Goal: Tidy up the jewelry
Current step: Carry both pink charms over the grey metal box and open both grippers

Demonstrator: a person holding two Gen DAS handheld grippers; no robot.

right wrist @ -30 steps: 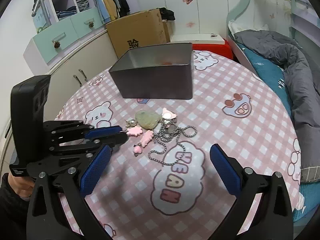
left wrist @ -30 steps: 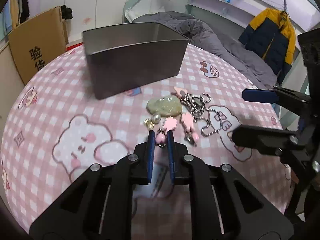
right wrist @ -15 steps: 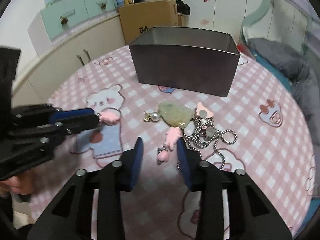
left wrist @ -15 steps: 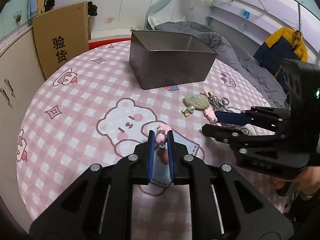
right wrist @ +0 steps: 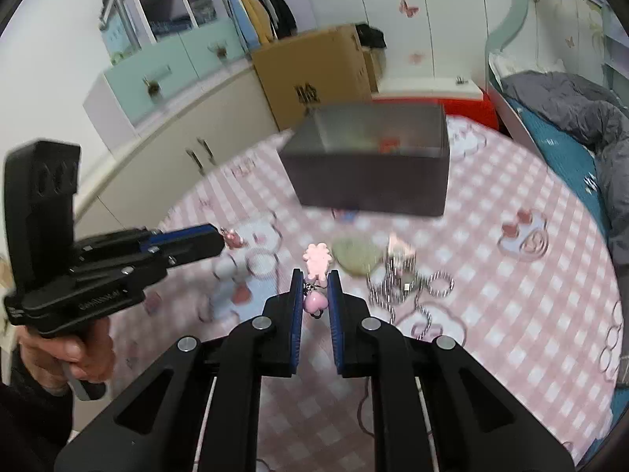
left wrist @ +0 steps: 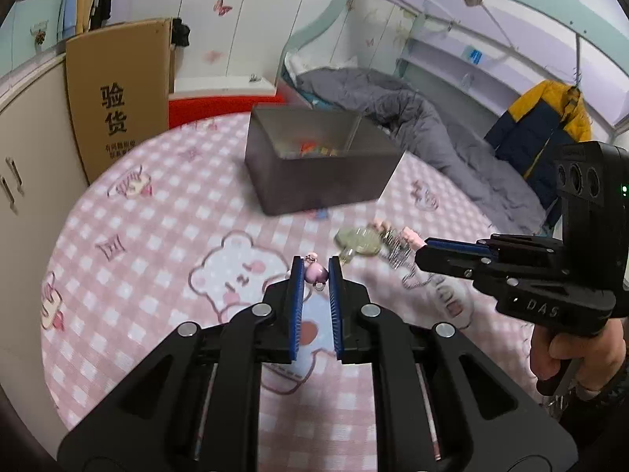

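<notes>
Between the jaws of the left gripper (left wrist: 313, 273) a small pink charm (left wrist: 316, 273) was pinched, held clear above the bench (left wrist: 157, 236). The right gripper (right wrist: 313, 302) had its jaws closed on a second pink charm (right wrist: 315, 302), whose flower-shaped top (right wrist: 319, 260) stood up just past the fingertips. White letters on the right gripper's body, seen from the left wrist, read "DAS"; the print on the left gripper's body was too blurred to make out.

Just beyond the right jaws, and slightly to their right, lay a pale green pendant (right wrist: 355, 256) with a tangle of silver ball chain (right wrist: 409, 281) touching its right side. From the left wrist the same pendant (left wrist: 358, 240) sat ahead and to the right of the jaws.

The bench was round and covered in a pink-and-white checked cloth printed with cartoon bears. Farther ahead of both pairs of jaws stood a dark grey metal box (left wrist: 314, 165), open at the top, with something red and orange showing inside.

Beyond the bench leaned a cardboard carton (left wrist: 118, 94) printed in black with the characters 验货 and smaller lines I could not read. Behind it were white wardrobe doors with butterfly stickers; to the right of the jaws were a bed with a grey duvet (left wrist: 412, 118) and a hanging yellow-and-navy jacket (left wrist: 546, 133).
</notes>
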